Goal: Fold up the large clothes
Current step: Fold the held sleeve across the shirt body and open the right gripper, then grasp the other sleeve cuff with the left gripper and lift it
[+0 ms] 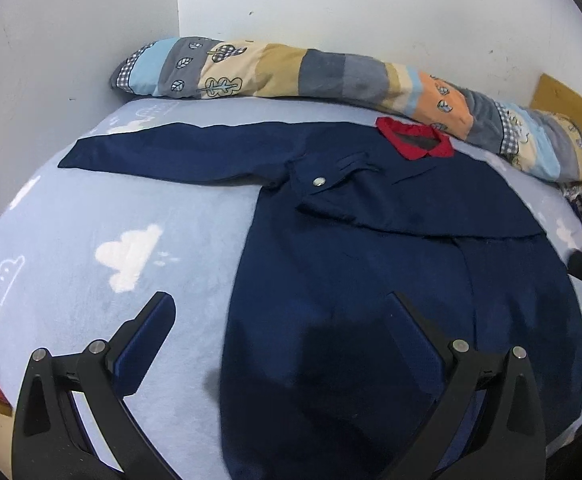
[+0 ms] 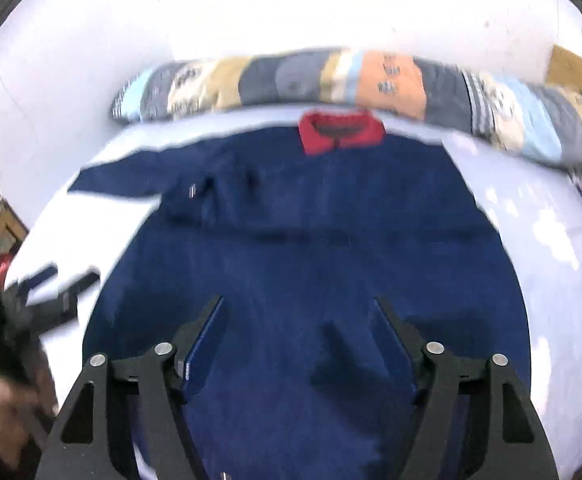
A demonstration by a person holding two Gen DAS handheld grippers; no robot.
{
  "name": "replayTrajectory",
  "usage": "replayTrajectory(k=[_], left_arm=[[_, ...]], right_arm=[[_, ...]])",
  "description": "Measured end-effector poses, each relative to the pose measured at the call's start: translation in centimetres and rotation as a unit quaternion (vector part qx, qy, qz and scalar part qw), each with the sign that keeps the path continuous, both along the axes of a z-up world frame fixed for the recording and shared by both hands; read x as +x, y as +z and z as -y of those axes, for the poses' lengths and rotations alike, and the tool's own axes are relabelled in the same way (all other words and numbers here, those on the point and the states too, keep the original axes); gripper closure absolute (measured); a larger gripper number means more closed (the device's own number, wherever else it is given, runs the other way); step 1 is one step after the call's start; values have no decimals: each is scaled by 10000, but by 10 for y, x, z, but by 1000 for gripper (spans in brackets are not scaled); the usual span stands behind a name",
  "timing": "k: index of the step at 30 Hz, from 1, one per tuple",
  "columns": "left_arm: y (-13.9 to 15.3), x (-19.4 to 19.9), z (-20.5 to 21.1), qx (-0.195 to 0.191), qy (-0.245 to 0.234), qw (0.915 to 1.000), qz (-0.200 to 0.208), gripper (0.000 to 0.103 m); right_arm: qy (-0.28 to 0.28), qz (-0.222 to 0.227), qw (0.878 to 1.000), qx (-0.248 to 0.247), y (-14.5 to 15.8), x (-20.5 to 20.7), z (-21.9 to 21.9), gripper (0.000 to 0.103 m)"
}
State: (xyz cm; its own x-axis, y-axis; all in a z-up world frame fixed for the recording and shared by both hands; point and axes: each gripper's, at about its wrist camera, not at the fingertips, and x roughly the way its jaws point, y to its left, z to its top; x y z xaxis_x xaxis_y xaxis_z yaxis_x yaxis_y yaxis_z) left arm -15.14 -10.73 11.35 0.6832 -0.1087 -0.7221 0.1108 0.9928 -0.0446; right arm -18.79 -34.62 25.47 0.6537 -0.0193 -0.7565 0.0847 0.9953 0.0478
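Bed carries navy coat, limp, heavyish; grab spread sleeve cuff beyond left gripper. Both grippers' fingers apart, empty; right gripper over hem.

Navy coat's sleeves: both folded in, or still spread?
One of each. On the navy coat, one sleeve lies folded across the chest; the other sleeve stretches flat over the bedsheet.

no readable text, labels, brands or numbers anywhere in either view.
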Motion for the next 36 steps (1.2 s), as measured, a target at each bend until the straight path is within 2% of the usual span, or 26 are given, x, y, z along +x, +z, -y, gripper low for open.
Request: replayTrajectory(k=[2, 4, 6, 8, 12, 14, 18, 20, 23, 25, 27, 29, 31, 33, 36], left_arm=[[-1, 6, -2, -229, 49, 9997, -103, 0], [-3, 16, -9, -530, 114, 9981, -290, 0], [-1, 30, -23, -854, 297, 9951, -412, 0], [6, 45, -42, -1201, 556, 9903, -427, 0], [19, 83, -102, -1785, 1090, 9773, -340, 0], [19, 101, -124, -1747, 1324, 9748, -404, 0], [17, 141, -172, -1534, 1720, 9722, -414, 0], [9, 163, -195, -1580, 1910, 9672, -551, 0], [-9, 195, -233, -1863, 2216, 9542, -753, 5], [-22, 216, -256, -2080, 2423, 9440, -832, 13], [-37, 234, -276, -2465, 2606, 9293, -885, 24], [-52, 250, -291, -2817, 2772, 9145, -865, 30], [-66, 265, -305, -3105, 2834, 9034, -848, 34], [-79, 275, -316, -3371, 2873, 8932, -778, 43], [-96, 285, -333, -3889, 2955, 8707, -578, 49]], right_arm=[[-39, 122, 9999, -71, -13, -6, 0, 24], [-83, 74, 9999, 109, -41, 2, 3, 24], [-239, -515, 9970, 529, -64, 15, 14, 28], [-191, -465, 9940, 974, -65, 19, 21, 30], [-134, -184, 9965, 804, -49, 26, 27, 28], [-110, -194, 9978, 618, -46, 28, 29, 28], [9, -188, 9968, 773, -42, 24, 32, 28], [73, -142, 9963, 848, -36, 20, 33, 28], [152, -105, 9964, 828, -33, 15, 33, 28], [169, -122, 9964, 825, -35, 15, 31, 28], [196, -203, 9960, 849, -39, 18, 28, 28], [218, -311, 9959, 826, -45, 22, 25, 28], [249, -413, 9959, 766, -51, 23, 24, 28], [264, -463, 9962, 696, -56, 25, 22, 28], [271, -514, 9968, 544, -63, 28, 21, 28]])
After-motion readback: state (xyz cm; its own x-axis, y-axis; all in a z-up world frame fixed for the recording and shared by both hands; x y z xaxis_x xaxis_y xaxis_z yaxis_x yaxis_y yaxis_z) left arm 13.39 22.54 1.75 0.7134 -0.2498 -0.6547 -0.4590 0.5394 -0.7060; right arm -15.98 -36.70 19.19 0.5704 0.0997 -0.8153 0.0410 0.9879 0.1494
